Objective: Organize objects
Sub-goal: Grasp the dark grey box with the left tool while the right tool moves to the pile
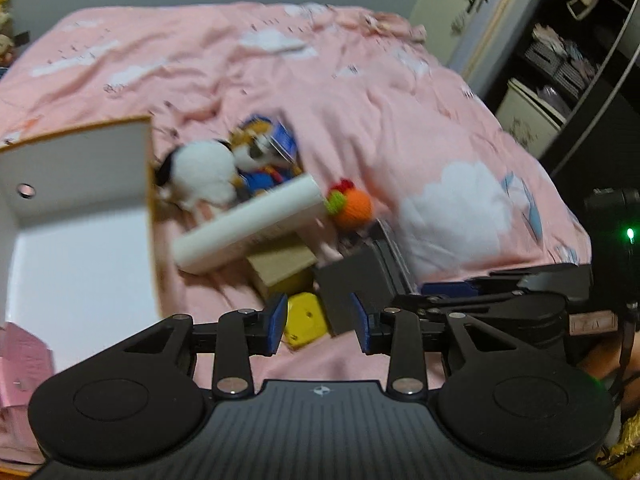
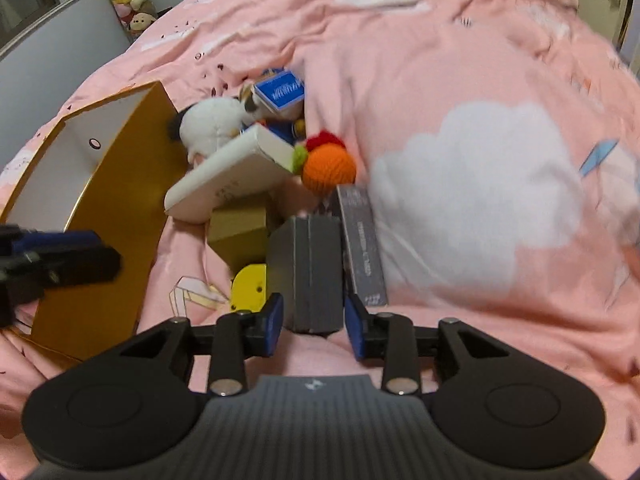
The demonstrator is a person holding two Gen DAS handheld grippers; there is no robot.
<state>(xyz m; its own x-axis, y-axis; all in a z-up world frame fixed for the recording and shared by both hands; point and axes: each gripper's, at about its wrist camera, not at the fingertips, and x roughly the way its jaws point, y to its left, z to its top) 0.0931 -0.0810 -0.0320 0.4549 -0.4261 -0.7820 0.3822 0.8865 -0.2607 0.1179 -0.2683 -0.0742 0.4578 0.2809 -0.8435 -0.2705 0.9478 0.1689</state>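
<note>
A heap of objects lies on the pink bedspread (image 2: 440, 60): a white plush cat (image 2: 212, 124), a blue card box (image 2: 280, 90), a long white box (image 2: 228, 176), an orange knitted ball (image 2: 329, 170), a brown carton (image 2: 238, 228), a yellow piece (image 2: 250, 286) and a grey box (image 2: 308, 272). My right gripper (image 2: 315, 326) is open, and the grey box's near end lies just ahead of its blue pads. My left gripper (image 1: 319, 326) is open and empty above the yellow piece (image 1: 306, 320) and the grey box (image 1: 356, 284). The right gripper (image 1: 448, 290) reaches in beside that box.
An open gold-sided box with a white inside (image 2: 112, 208) stands left of the heap. A second dark flat box (image 2: 362, 244) leans beside the grey one. A pink box (image 1: 20, 364) sits at the lower left. Dark shelves (image 1: 560, 60) stand beyond the bed's right edge.
</note>
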